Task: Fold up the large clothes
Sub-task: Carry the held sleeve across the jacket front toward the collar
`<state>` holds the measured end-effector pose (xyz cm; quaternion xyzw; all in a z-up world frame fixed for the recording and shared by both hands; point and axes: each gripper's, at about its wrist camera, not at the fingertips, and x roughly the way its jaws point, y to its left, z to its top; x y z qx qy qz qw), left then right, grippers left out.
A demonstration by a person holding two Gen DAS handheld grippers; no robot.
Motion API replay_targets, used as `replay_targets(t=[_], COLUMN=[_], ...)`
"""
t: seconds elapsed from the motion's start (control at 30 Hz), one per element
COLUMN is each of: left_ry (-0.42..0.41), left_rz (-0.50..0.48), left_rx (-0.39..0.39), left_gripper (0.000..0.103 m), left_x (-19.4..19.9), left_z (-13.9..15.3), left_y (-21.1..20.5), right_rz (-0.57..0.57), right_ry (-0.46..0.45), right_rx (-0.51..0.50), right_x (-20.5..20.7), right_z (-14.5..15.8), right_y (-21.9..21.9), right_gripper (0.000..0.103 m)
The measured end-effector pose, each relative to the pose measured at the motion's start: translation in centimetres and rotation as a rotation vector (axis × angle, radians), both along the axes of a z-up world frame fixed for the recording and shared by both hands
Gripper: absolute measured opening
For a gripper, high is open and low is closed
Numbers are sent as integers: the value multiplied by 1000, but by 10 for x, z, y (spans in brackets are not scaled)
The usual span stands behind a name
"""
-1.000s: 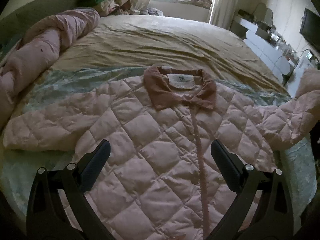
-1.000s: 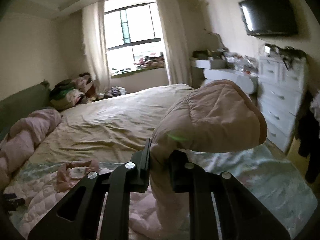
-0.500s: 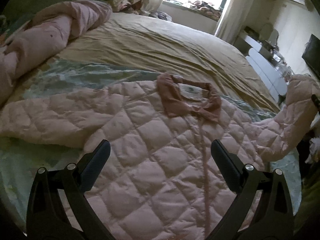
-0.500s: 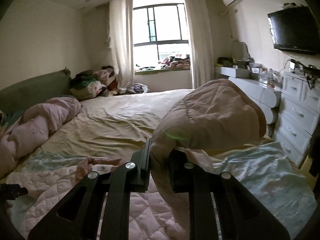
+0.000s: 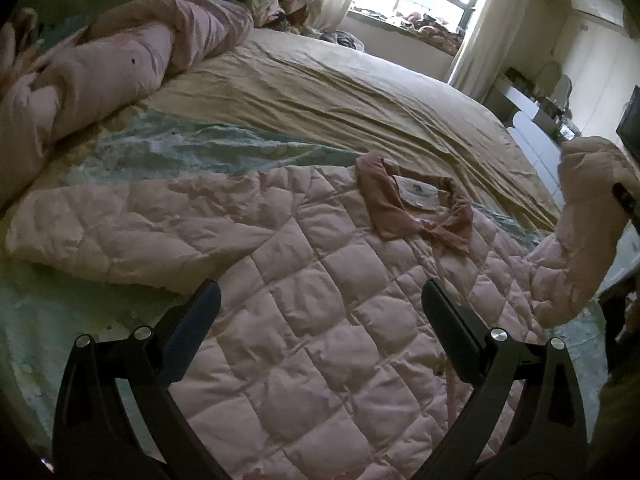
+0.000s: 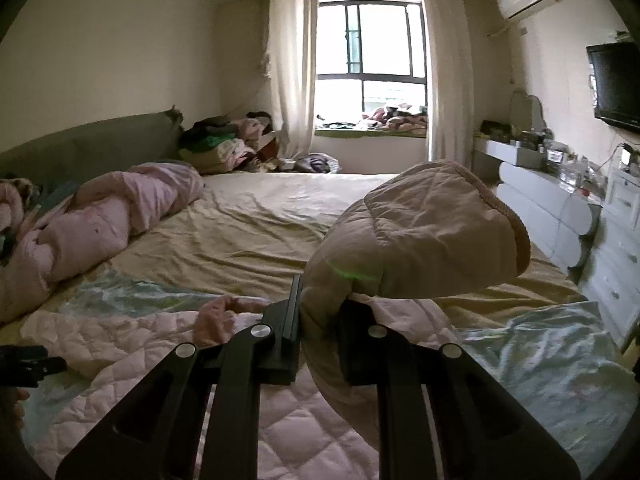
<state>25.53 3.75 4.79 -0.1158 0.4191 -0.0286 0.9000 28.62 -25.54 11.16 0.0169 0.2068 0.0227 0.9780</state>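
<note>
A pink quilted jacket [image 5: 320,320] lies flat on the bed, front up, with its darker pink collar [image 5: 412,208] toward the far side. Its left sleeve [image 5: 120,232] is spread out to the left. My left gripper [image 5: 320,308] is open and empty, hovering over the jacket's body. My right gripper [image 6: 320,308] is shut on the jacket's right sleeve [image 6: 420,232] and holds it lifted above the bed, cuff end flopping forward. The raised sleeve also shows in the left wrist view [image 5: 580,220] at the right edge.
The bed has a tan sheet [image 5: 340,92] and a pale blue-green blanket [image 6: 540,352] under the jacket. A rolled pink duvet [image 5: 100,68] lies along the left side. A clothes pile [image 6: 224,140] sits by the window. White drawers [image 6: 616,248] stand at the right.
The right gripper has carried the held sleeve higher and inward over the jacket. The left gripper's view has swung left and stays open above the jacket body.
</note>
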Motion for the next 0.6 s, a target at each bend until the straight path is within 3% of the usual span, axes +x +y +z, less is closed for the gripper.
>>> replay_targets(t=[0.3,0.6], left_ry=[20,70], left_rz=[30,44], left_rx=[-50,-79], left_gripper=[94,94], left_x=[0,2], left_z=[-14,-34], left_y=[31,57], right_rz=[85,149], right_ry=[55,153], right_rx=[-45,-38], right_x=[25,42], right_z=[-26,-81], right_y=[59,107], right_gripper=[14,14])
